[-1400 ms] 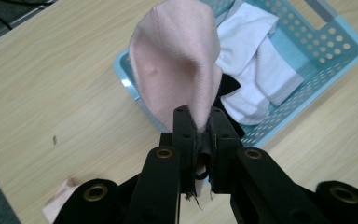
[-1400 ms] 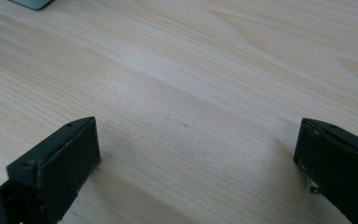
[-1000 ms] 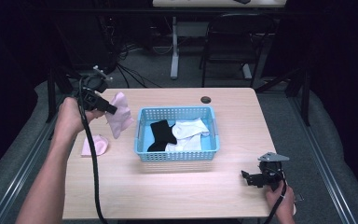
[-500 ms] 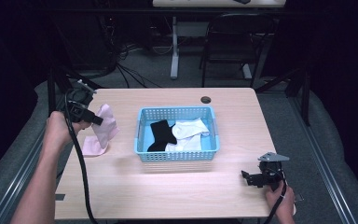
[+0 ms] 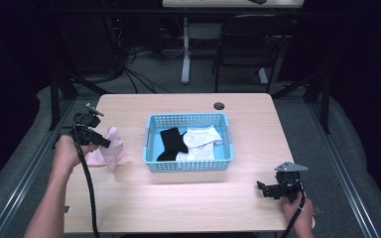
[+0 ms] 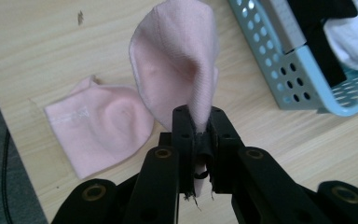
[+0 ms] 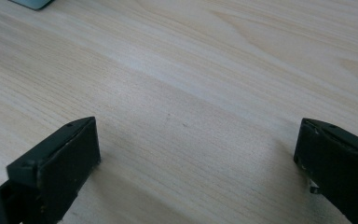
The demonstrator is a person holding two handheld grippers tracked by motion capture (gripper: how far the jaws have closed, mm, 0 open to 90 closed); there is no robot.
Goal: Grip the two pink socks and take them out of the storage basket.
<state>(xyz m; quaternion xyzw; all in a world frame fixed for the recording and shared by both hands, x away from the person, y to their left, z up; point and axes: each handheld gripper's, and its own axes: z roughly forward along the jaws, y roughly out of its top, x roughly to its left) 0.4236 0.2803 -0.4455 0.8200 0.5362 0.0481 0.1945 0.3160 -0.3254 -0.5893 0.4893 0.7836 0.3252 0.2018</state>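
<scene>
At the left of the high view, a person's left hand (image 5: pixel 67 151) holds the left gripper (image 5: pixel 101 143) over the left edge of a light wooden table (image 5: pixel 188 208). Its jaws are clenched on a pink sock (image 6: pixel 179 60), pinching a fold of the cloth; in the left gripper view the sock rises above the jaws in the middle of the frame. A second pink sock (image 6: pixel 100 126) lies flat on the table at the lower left of that view, just beside the held one. Near the middle of the high view sits a blue plastic basket (image 5: pixel 151 131) with perforated walls. Inside it a black sock (image 5: pixel 171 144) lies on the left and white socks (image 5: pixel 201 141) on the right, touching each other. A small dark round thing (image 5: pixel 219 105) sits on the table beyond the basket. At the lower right of the high view, the person's right hand (image 5: pixel 295 210) holds the right gripper (image 5: pixel 264 188) low over the table, well apart from the basket. In the right gripper view its jaws stand wide apart, released, with bare wood between them.
</scene>
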